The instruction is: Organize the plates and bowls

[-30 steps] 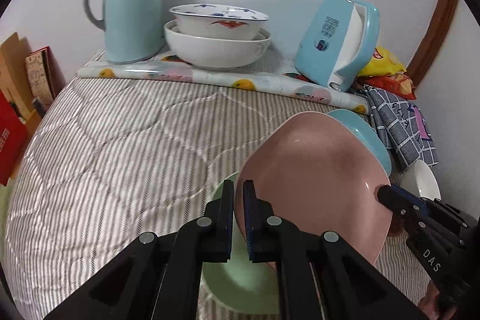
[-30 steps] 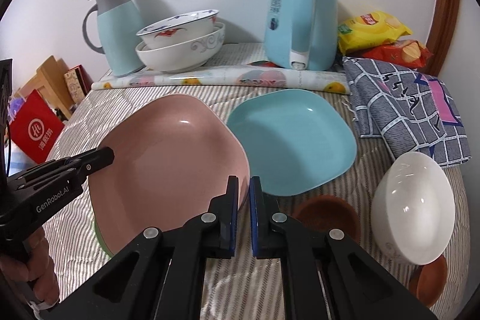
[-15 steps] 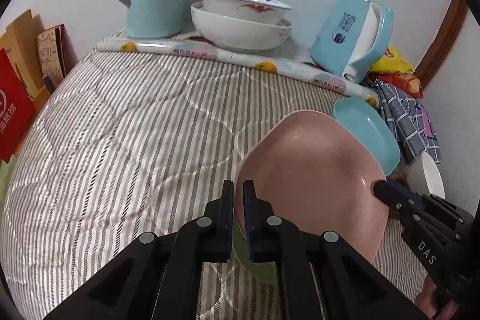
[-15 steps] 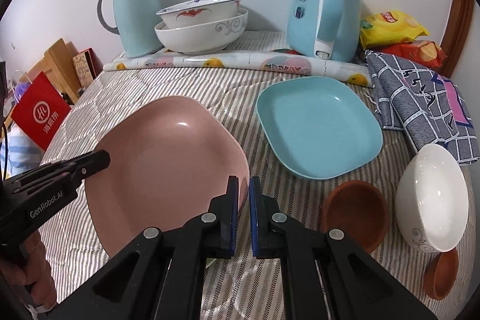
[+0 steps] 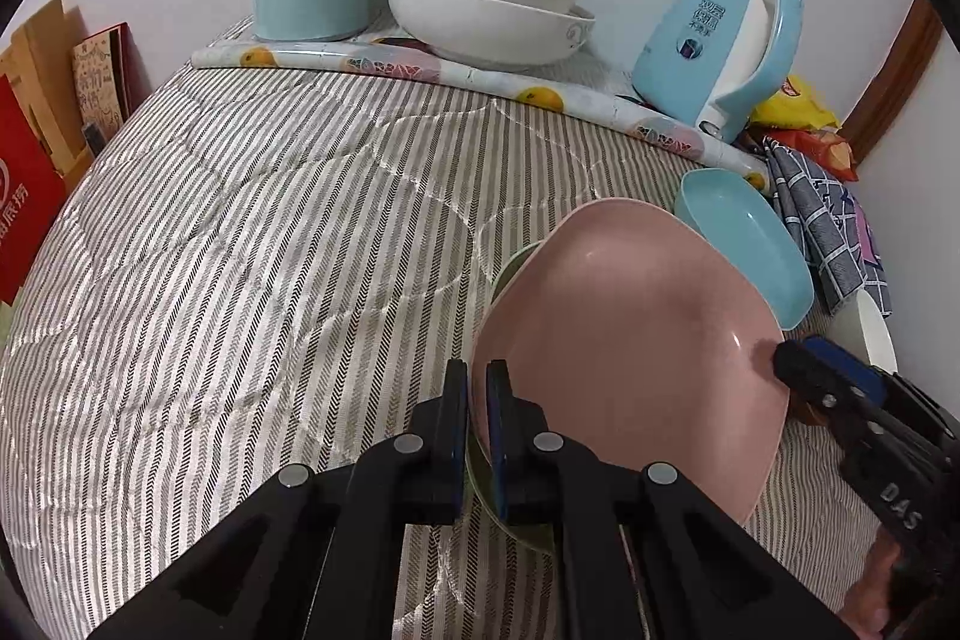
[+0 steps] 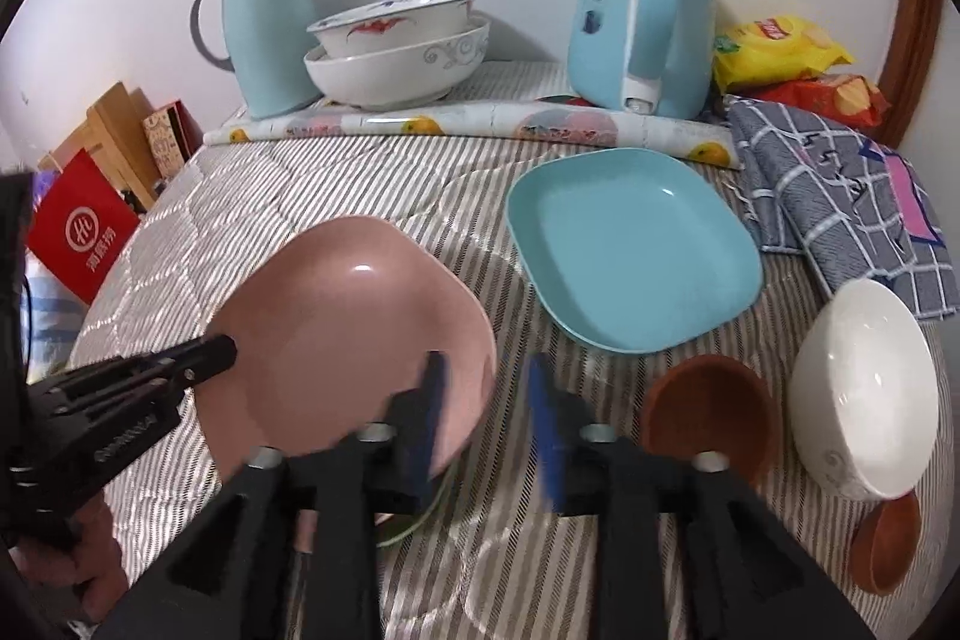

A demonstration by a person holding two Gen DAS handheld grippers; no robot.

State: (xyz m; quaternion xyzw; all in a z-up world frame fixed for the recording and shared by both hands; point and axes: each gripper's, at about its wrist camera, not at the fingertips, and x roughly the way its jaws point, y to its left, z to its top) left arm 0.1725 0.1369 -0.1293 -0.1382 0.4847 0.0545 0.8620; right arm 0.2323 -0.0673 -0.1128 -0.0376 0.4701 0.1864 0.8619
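A pink square plate [image 5: 636, 340] [image 6: 360, 334] rests over a green plate [image 5: 510, 514] [image 6: 414, 520] on the striped cloth. My left gripper [image 5: 477, 400] is shut on the pink plate's near rim; it shows at the left in the right wrist view [image 6: 198, 361]. My right gripper [image 6: 486, 400] is open, its fingers astride the pink plate's right edge; it shows at the right in the left wrist view [image 5: 804, 364]. A blue square plate [image 6: 630, 244] lies beyond, to the right.
A white bowl [image 6: 864, 388] and two brown bowls [image 6: 708, 412] [image 6: 888, 544] sit at right. Two stacked white bowls [image 6: 396, 52], a blue jug [image 6: 264, 22], a blue kettle [image 6: 642, 4], snack bags [image 6: 780, 52] and a checked cloth [image 6: 840, 196] line the back.
My right gripper has opened and let go of the pink plate. The pink plate has come down onto the green plate.
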